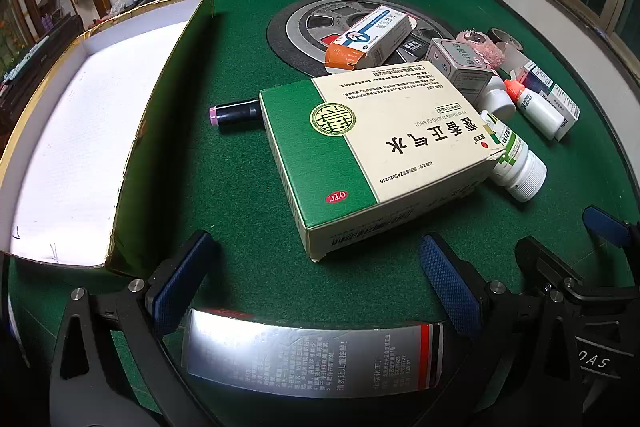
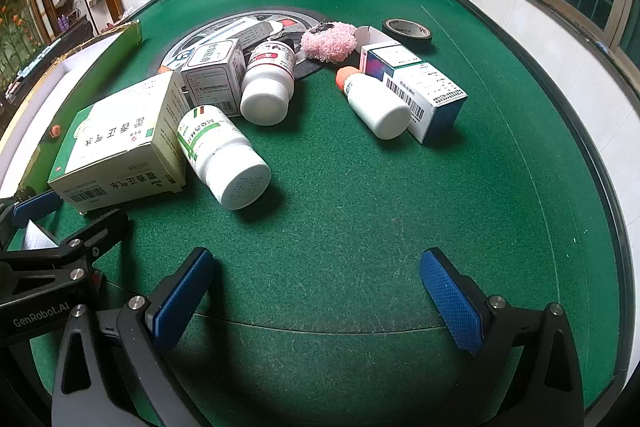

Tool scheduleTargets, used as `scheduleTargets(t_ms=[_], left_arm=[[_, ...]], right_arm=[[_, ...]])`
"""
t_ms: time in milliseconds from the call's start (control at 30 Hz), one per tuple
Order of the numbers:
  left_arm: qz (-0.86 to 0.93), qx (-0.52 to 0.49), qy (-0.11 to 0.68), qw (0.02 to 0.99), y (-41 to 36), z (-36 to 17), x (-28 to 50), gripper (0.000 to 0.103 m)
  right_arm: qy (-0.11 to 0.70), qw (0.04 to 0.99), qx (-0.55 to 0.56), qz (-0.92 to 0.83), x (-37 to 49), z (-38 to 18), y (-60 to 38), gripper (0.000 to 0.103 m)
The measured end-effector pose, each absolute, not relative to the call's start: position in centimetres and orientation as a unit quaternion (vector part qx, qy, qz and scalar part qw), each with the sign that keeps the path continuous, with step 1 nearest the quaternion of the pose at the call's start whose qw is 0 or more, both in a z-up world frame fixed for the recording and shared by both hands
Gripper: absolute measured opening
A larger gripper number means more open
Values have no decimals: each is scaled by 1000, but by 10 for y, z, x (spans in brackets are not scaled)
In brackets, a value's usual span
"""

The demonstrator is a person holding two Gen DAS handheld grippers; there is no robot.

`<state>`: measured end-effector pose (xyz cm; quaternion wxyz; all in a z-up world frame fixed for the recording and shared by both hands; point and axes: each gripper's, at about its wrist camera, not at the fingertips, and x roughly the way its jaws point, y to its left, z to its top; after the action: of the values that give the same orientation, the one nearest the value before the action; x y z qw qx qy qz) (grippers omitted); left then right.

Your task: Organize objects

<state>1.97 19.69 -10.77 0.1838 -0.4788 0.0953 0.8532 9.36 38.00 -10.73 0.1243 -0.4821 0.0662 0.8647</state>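
My left gripper (image 1: 314, 285) is shut on a silver box (image 1: 312, 355) with red and black stripes, held crosswise low over the green felt. Just ahead lies a large green-and-cream medicine box (image 1: 380, 147), with a white bottle (image 1: 516, 163) against its right corner. To the left stands an open white-lined cardboard box (image 1: 160, 147) with gold edges. My right gripper (image 2: 316, 287) is open over bare felt with nothing between its pads. The large medicine box (image 2: 120, 143) and the white bottle (image 2: 224, 159) lie ahead and to its left.
A black tube with a pink cap (image 1: 234, 113) lies behind the large box. Further back are an orange-and-white carton (image 1: 372, 39), a grey carton (image 2: 214, 75), a red-labelled bottle (image 2: 268, 83), an orange-capped bottle (image 2: 376, 103), a blue-and-white carton (image 2: 420, 91), pink fluff (image 2: 330, 41) and black tape (image 2: 408, 31).
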Motion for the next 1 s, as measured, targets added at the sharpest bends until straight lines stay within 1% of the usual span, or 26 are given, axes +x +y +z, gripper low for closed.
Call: scheduleTargets(t_ms=[1000], left_arm=[[854,-479,93,180,196,-107,20,103]], right_arm=[[65,122,-482,865,94,-107,380,103]])
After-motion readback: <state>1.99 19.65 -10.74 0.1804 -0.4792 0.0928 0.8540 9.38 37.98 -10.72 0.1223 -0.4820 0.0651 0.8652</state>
